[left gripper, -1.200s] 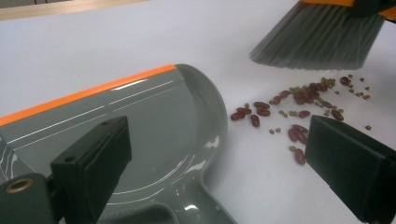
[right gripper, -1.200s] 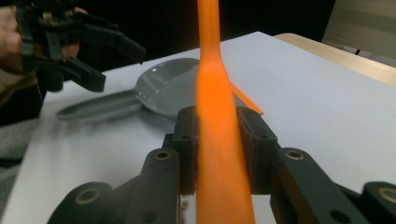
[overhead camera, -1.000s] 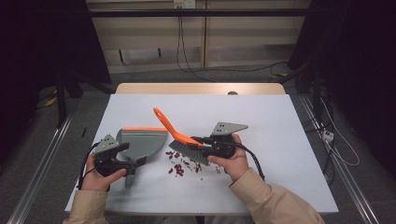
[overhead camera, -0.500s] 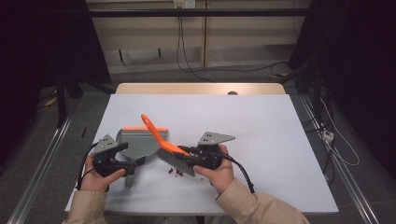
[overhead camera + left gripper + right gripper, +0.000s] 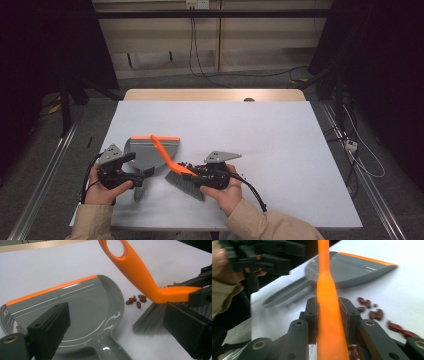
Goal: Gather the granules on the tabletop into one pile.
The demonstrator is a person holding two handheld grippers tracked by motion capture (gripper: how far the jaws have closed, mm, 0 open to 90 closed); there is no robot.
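Beside the dustpan [image 5: 150,152], on its right, the brush [image 5: 172,167] sits clamped between the right gripper's [image 5: 328,315] fingers [image 5: 312,312], its orange handle running up between both pads, bristles on the table [image 5: 280,135]. Beans [image 5: 136,301] lie just off the pan's side. At the pan's handle, the left gripper [image 5: 115,325] stands wide, holding nothing.

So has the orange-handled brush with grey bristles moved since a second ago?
Yes. The brush, clamped in the right gripper, has swept left and toward the person, closer to the grey dustpan.
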